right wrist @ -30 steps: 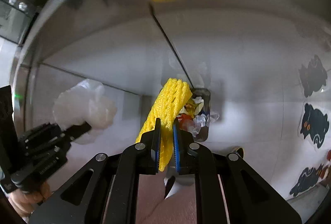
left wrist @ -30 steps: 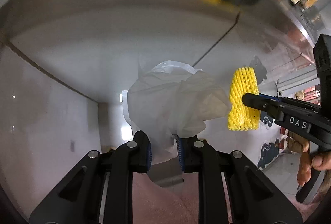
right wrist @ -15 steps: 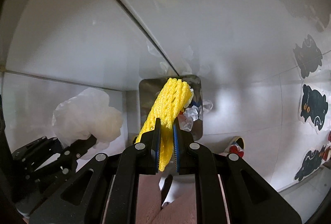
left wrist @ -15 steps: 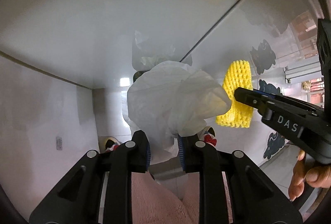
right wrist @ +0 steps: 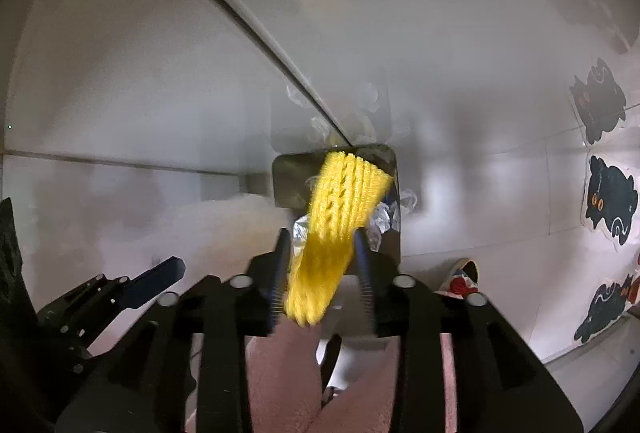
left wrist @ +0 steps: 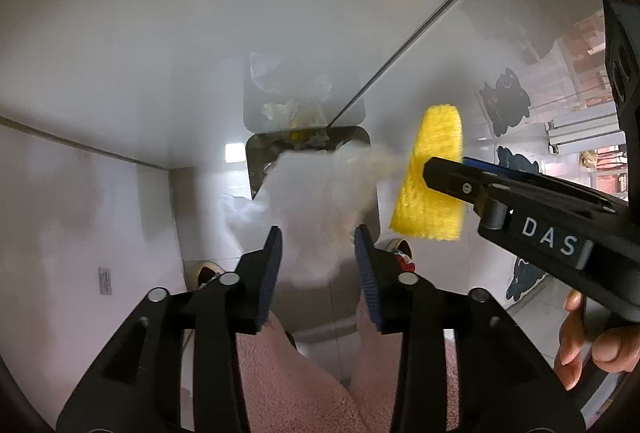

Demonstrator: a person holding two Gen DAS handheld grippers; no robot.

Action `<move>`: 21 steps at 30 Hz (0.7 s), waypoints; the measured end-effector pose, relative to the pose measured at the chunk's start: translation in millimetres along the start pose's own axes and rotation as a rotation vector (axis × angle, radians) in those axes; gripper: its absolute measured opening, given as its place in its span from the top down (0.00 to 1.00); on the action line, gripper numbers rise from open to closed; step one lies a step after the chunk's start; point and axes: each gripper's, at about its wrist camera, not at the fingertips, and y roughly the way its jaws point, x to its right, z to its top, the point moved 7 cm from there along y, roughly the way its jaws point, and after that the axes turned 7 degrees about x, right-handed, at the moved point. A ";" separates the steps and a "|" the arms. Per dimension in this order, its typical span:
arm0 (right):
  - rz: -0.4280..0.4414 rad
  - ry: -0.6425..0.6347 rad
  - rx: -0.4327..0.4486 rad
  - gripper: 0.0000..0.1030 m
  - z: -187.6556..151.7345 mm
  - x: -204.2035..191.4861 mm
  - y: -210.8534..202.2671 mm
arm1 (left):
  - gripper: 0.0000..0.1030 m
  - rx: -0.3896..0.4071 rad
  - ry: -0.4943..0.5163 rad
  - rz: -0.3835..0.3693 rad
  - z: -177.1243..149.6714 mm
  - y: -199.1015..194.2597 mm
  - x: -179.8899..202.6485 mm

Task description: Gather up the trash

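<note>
Both grippers hang above a steel trash bin (left wrist: 256,157), which also shows in the right wrist view (right wrist: 288,185), with wrappers inside. My left gripper (left wrist: 318,239) is open; a blurred white plastic bag (left wrist: 316,193) is loose between and beyond its fingers, over the bin mouth. My right gripper (right wrist: 322,245) is open; the yellow foam net (right wrist: 332,225) sits loose between its fingers, blurred. The net also shows in the left wrist view (left wrist: 430,177) beside the right gripper's finger (left wrist: 480,185).
White walls meet in a corner behind the bin. Black cat stickers (right wrist: 608,201) are on the right wall. Pink-clad legs (left wrist: 304,373) and slippered feet (right wrist: 460,273) stand on the floor below.
Both grippers have opened over the bin. The white bag and the yellow net, held tight before, are now loose and blurred between the fingers. The bin is closer in both views.
</note>
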 end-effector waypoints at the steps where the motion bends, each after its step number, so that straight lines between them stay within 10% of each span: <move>1: 0.000 0.000 0.005 0.62 0.8 0.9 0.2 | 0.57 0.003 0.001 0.003 1.2 -0.6 0.8; 13: -0.017 0.029 0.094 0.03 6.5 4.2 -29.7 | 0.08 0.101 0.038 0.067 14.6 -45.3 -10.0; 21: -0.022 -0.024 0.195 0.03 13.8 -3.3 -83.1 | 0.08 0.193 0.100 0.074 16.9 -97.8 -6.5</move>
